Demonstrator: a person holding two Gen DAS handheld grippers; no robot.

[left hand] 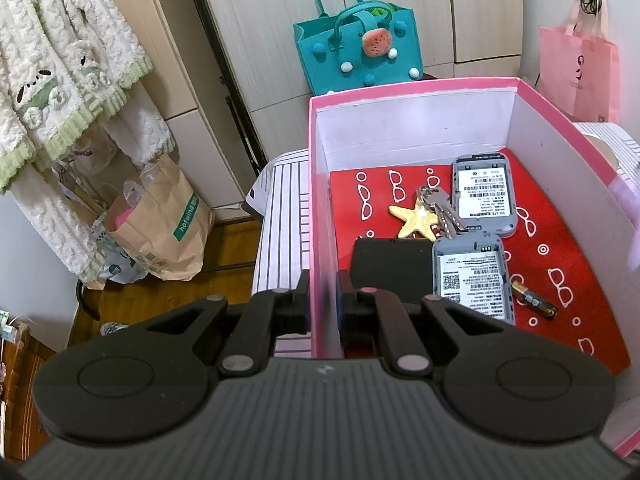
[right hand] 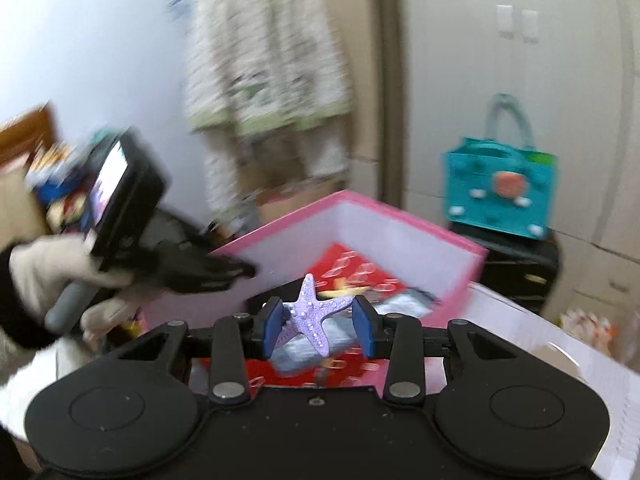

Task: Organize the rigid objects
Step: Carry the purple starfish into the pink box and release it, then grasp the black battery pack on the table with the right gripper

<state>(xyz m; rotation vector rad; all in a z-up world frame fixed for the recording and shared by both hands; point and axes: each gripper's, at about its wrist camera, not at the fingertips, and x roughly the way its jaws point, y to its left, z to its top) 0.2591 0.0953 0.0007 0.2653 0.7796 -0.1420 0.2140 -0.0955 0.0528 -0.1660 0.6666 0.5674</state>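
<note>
A pink box [left hand: 416,88] with a red patterned floor stands on a striped cloth. In it lie two grey devices [left hand: 484,196] [left hand: 470,276], a yellow starfish [left hand: 416,222] with keys [left hand: 440,208], a black case [left hand: 390,264] and a battery [left hand: 534,300]. My left gripper [left hand: 323,304] is shut on the box's left wall, one finger inside and one outside. In the blurred right wrist view my right gripper [right hand: 318,326] is shut on a purple starfish [right hand: 310,316], held above the box [right hand: 400,216]. A gloved hand [right hand: 48,268] holds the left gripper [right hand: 224,272] at the box's wall.
A teal felt bag [left hand: 356,52] stands behind the box and a pink bag [left hand: 580,72] at the right. A brown paper bag [left hand: 168,224] sits on the wooden floor at the left under hanging fleece clothes [left hand: 60,80]. Wardrobe doors fill the back.
</note>
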